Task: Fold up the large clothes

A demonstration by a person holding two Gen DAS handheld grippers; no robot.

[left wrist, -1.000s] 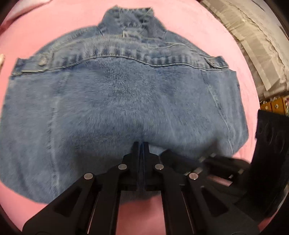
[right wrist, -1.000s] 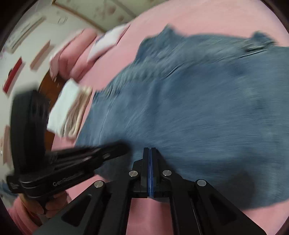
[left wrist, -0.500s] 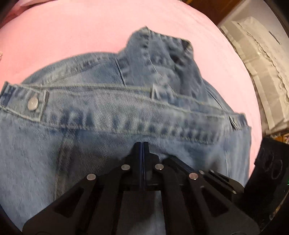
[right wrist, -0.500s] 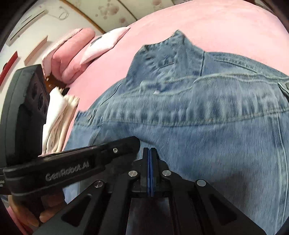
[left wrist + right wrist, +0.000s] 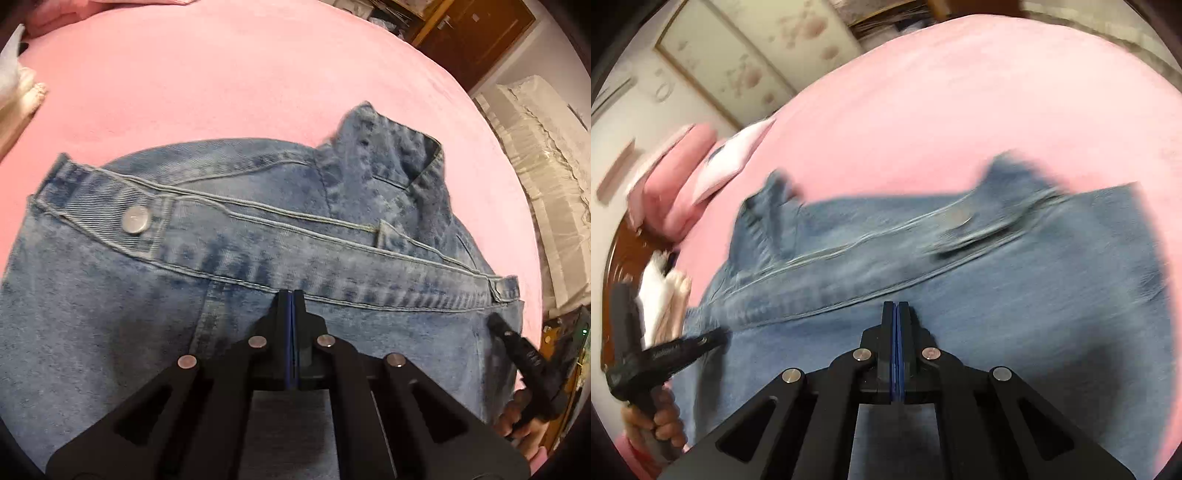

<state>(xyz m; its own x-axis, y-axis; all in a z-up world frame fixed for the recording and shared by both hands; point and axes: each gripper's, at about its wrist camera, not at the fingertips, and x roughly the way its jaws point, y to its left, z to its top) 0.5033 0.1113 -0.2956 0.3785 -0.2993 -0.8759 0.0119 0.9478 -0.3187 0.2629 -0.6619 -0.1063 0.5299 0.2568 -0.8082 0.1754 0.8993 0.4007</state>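
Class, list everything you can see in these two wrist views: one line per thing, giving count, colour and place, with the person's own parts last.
denim jacket: one, faded blue, spread on the bed, collar at the far side.
metal button: one, silver, on a tab at the jacket's left edge.
bedcover: one, pink, under the jacket.
pillows: number unclear, pink, at the bed's far left.
folded cloth: one pile, white and pale pink, left bed edge.
wooden door: one, brown, beyond the bed.
left tool: one, black, shut, over the jacket.
right tool: one, black, shut, over the jacket.
hand: one, gripping the left tool's handle.
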